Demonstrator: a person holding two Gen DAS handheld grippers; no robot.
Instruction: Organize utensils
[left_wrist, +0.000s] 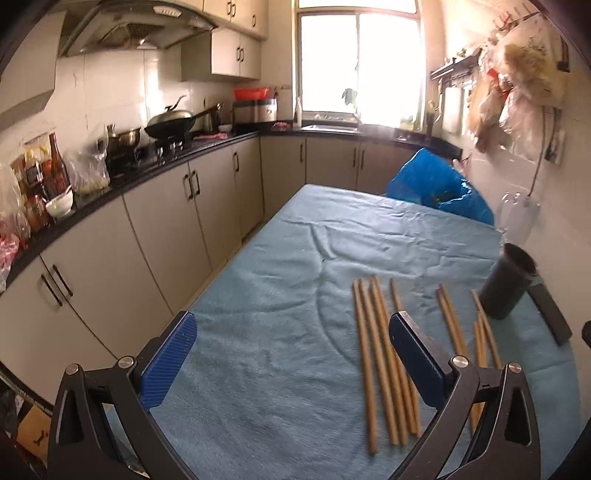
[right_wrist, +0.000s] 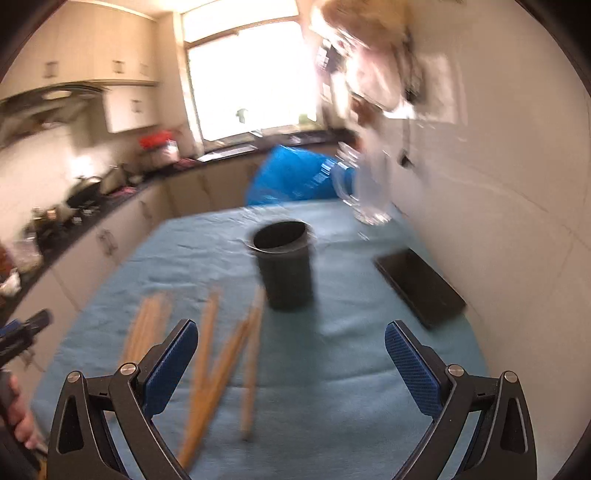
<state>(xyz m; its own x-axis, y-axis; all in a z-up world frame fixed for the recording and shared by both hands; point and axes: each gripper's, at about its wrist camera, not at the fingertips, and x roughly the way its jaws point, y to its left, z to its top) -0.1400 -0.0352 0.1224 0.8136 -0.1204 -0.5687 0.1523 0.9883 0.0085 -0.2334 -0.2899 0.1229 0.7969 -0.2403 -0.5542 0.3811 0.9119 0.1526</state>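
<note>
- Several wooden chopsticks (left_wrist: 384, 362) lie loose on the blue tablecloth (left_wrist: 258, 332), none yet in the black cup (right_wrist: 286, 264), which stands upright just beyond their far ends, to the right.
- Both the left gripper (left_wrist: 291, 354) and the right gripper (right_wrist: 291, 354) hover with jaws spread wide, holding nothing.
- The step likely goes best if one gripper pinches a single chopstick near mid-length.
- The chopstick should then be tipped upright over the cup's open mouth, so as not to knock the cup over.

Readable text: none is showing in either view.
Bottle labels (left_wrist: 55, 173), at nine o'clock on the counter (left_wrist: 155, 162): printing is blurring, too small to read.
</note>
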